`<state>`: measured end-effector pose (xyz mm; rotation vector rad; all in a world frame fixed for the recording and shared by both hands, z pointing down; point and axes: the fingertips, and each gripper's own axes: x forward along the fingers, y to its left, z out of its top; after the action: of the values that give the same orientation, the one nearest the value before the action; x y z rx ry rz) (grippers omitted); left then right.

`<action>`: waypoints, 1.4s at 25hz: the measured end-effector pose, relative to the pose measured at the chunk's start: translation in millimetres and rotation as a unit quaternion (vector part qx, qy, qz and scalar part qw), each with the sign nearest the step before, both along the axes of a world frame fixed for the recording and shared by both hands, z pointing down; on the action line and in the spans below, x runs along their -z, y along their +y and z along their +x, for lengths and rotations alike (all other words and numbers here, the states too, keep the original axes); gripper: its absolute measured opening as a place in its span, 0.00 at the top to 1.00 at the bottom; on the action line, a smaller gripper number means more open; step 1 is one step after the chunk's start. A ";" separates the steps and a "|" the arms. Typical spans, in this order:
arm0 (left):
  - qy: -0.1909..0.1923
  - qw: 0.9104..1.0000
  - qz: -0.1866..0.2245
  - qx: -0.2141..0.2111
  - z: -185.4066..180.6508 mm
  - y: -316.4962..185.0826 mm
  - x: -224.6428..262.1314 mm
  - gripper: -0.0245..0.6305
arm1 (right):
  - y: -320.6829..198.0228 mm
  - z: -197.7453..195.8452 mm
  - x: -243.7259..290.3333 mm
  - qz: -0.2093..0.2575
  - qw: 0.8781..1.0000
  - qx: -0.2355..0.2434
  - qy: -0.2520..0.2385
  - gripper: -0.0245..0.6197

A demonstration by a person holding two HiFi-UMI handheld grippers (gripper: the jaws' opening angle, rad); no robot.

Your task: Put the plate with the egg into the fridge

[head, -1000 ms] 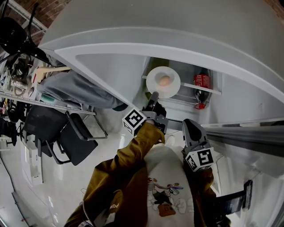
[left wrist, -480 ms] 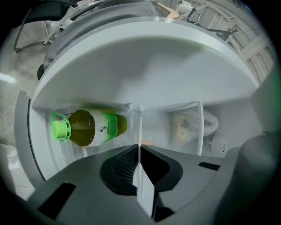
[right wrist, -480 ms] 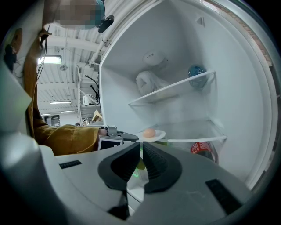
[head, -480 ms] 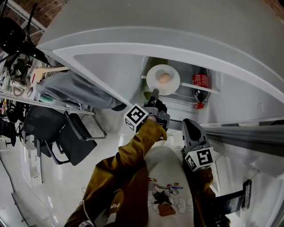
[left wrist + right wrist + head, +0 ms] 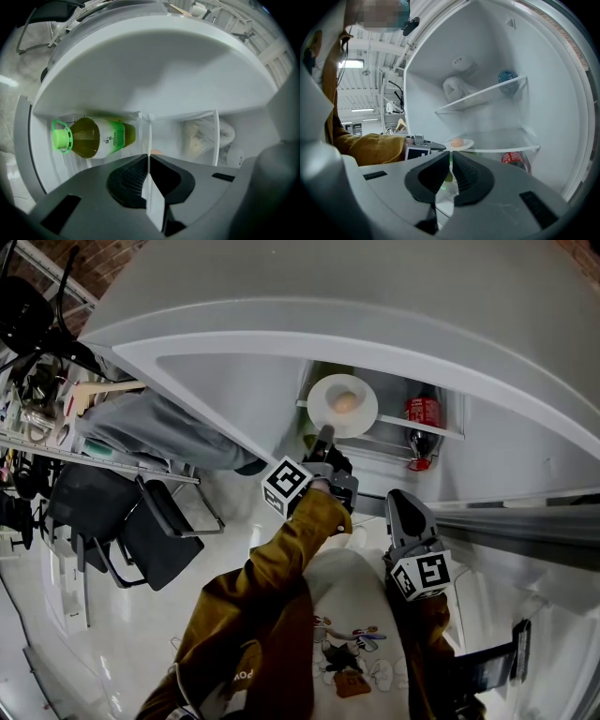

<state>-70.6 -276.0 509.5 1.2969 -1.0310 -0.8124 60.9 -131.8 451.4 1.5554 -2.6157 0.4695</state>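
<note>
Inside the open fridge (image 5: 487, 47), at the front left edge of the lower glass shelf (image 5: 506, 147), a white plate (image 5: 342, 405) with a brown egg (image 5: 344, 401) on it is held level. The left claw (image 5: 325, 437) grips the plate by its near rim, its jaws closed on the thin white edge. The plate sits at shelf height, partly over the front edge; whether it rests on the glass cannot be told. The right claw (image 5: 396, 501) hangs back outside the fridge near the person's body, jaws almost together with nothing between them.

A red soda bottle (image 5: 424, 412) lies below the shelf toward its right end, a green tea bottle (image 5: 93, 138) lies on its side at the left, and a white bag (image 5: 457, 89) sits on the upper shelf.

The task looks nearly finished: the plate has reached the fridge. What is left, by this view, is to slide it further in, let go, and draw the left claw out.
</note>
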 end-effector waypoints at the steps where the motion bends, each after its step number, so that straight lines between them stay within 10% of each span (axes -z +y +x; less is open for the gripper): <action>1: 0.000 1.000 0.000 0.000 0.2 -0.4 -0.1 0.93 | -1.0 0.4 -0.5 0.000 1.000 0.000 0.001 0.95; 35: 0.003 1.000 -0.001 0.007 -0.1 -13.9 -9.1 0.93 | -47.9 -7.1 0.6 0.026 0.999 -0.022 0.023 0.95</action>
<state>-70.6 -289.9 518.6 1.2862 -1.0365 -0.8251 53.8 -179.7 450.8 1.6231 -2.5835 0.3662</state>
